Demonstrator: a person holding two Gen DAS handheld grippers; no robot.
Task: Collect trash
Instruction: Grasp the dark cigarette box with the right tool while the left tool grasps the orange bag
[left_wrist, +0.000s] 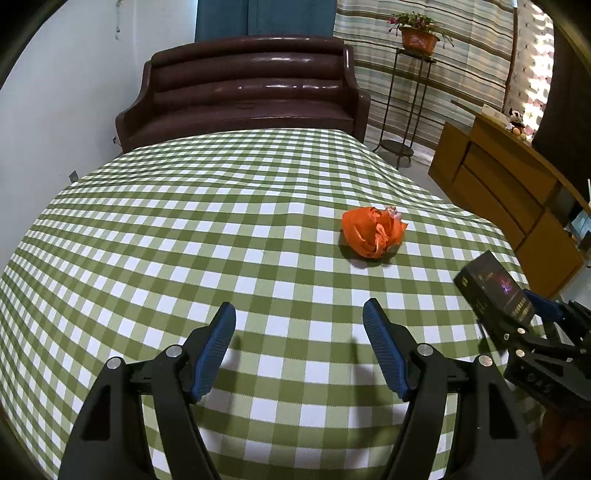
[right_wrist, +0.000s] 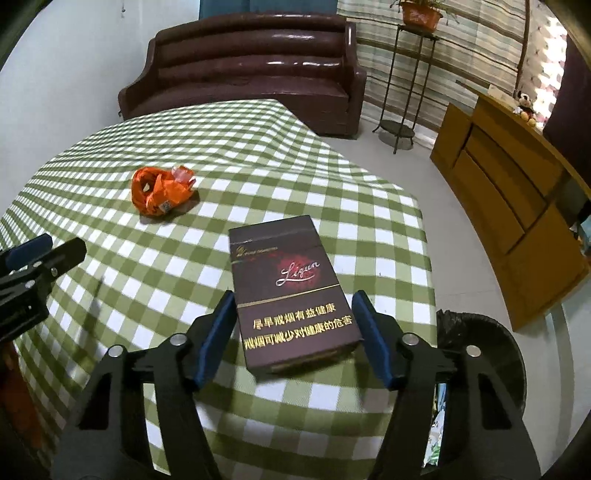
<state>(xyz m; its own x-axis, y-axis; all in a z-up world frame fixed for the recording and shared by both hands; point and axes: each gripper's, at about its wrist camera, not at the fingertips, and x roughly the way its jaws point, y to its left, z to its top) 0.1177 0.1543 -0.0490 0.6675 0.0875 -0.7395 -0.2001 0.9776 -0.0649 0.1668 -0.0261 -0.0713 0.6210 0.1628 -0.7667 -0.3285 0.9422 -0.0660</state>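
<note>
On the table, one green-and-white checked tablecloth, woven, draped over the edges. One crumpled orange wrapper lying on the cloth, glossy and wrinkled, roughly ball-shaped, with a pale scrap at its top; ahead of the left gripper and somewhat to its right. Two ribbed blue pads on black fingers there, spread wide, nothing between them, hovering over bare cloth. One cigarette box, flat, rectangular, dark maroon card with gold lettering, clamped by its long sides between the two blue pads of the right gripper, near the table's right edge, apparently lifted off the cloth. Just beyond that edge, on the floor, one round bin lined with black plastic. Farther back, one dark brown leather sofa, padded in horizontal rolls; one thin metal plant stand carrying one orange pot; one wooden cabinet with a plush toy on top.
</note>
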